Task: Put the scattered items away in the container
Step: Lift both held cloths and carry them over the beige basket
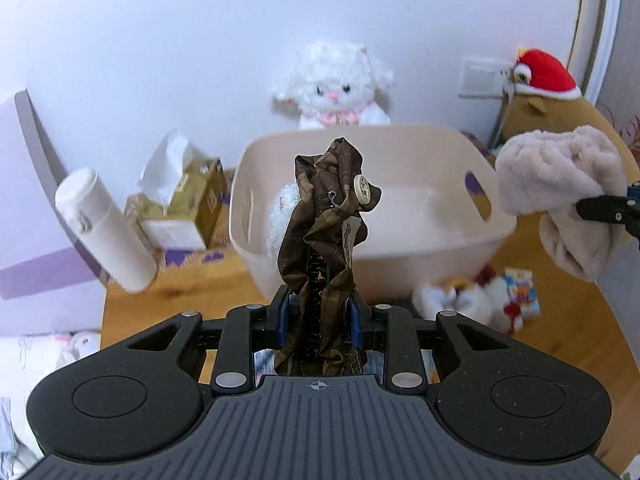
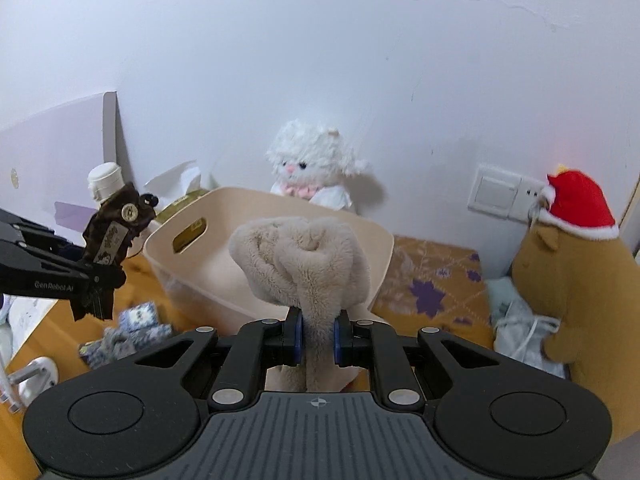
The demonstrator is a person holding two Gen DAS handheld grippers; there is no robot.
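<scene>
Left wrist: bottle [image 1: 105,229], tissue box [image 1: 182,204] beside tub [image 1: 432,140]

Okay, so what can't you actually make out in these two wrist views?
- Bin contents: left wrist view, brown cloth covers the middle; right wrist view, beige plush cloth covers it.
- Small items beside the bin: blurred.
- Pale bundle: right wrist view, partly behind the brown plush toy.

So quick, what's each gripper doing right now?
Left gripper: shut on the brown cloth.
Right gripper: shut on the beige fluffy cloth.
</scene>
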